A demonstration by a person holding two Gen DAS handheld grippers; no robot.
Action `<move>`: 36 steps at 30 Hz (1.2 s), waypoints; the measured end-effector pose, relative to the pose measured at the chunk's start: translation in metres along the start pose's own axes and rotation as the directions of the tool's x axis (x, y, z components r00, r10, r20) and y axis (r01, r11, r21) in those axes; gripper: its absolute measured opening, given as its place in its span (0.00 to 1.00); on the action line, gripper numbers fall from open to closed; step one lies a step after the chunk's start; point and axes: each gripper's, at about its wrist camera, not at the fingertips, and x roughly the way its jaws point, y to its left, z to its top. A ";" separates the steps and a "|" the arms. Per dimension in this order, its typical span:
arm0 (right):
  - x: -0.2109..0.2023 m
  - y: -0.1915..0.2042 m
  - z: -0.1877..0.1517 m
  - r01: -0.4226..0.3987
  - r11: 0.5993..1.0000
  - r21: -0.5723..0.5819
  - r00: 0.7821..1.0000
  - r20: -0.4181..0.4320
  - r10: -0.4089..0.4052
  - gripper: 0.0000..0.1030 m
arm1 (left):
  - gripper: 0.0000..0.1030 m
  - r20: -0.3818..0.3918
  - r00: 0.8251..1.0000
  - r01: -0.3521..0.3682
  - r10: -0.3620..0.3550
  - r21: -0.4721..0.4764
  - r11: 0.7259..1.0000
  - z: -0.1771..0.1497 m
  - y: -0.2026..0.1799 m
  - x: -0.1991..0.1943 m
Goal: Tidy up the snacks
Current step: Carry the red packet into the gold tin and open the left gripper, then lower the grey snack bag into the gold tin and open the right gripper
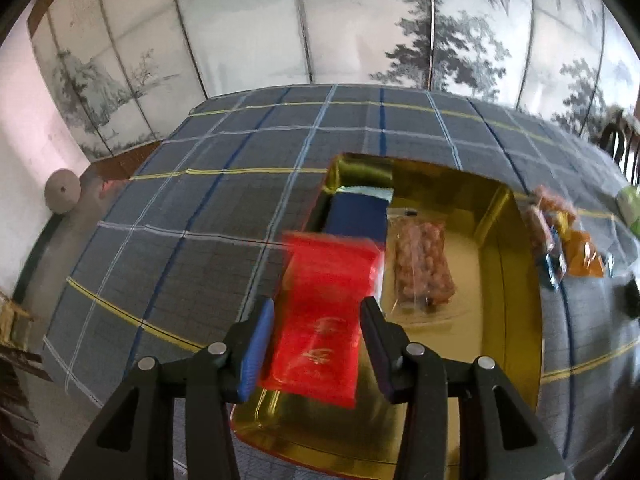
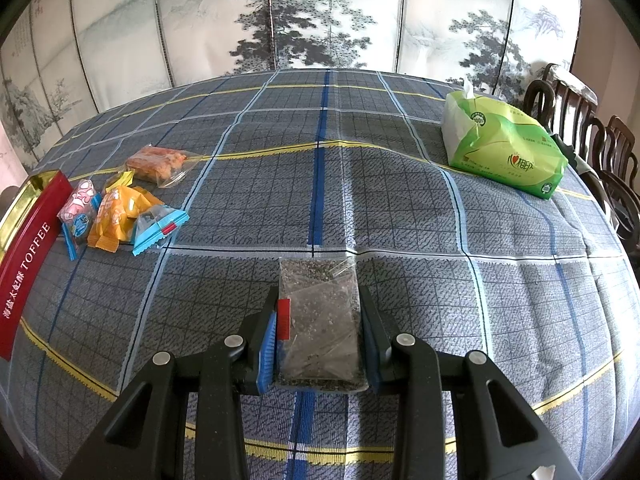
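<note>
My left gripper (image 1: 318, 308) is shut on a red snack packet (image 1: 328, 276), which hangs blurred over the near left part of an open gold tin (image 1: 516, 280). In the tin lie a blue packet (image 1: 356, 212) and a clear packet of brown nuts (image 1: 420, 264). My right gripper (image 2: 318, 300) is shut on a clear packet of dark speckled snack (image 2: 320, 320), just above the tablecloth. The tin's red side (image 2: 28, 256), marked TOFFEE, shows at the far left of the right wrist view.
Loose snacks lie beside the tin: a pink packet (image 2: 78, 208), an orange one (image 2: 116, 212), a blue one (image 2: 158, 224) and a clear one (image 2: 160, 164). A green tissue pack (image 2: 508, 148) sits at the back right. Dark wooden chairs (image 2: 592, 140) line the right edge.
</note>
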 end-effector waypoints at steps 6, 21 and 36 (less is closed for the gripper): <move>0.000 0.001 0.000 0.001 1.000 0.000 1.000 0.000 -0.001 0.31 | 0.45 0.033 0.999 0.014 -0.012 -0.056 0.998 0.005 0.014 -0.022; -0.029 0.026 0.012 -0.136 0.990 0.028 0.990 0.031 0.135 0.31 | 0.45 0.180 0.982 -0.038 0.050 -0.070 0.997 -0.049 0.007 -0.109; -0.032 0.204 0.089 -0.563 0.814 -0.145 0.826 -0.057 0.561 0.31 | 0.59 0.085 0.995 -0.040 0.047 -0.079 0.996 -0.064 0.016 -0.093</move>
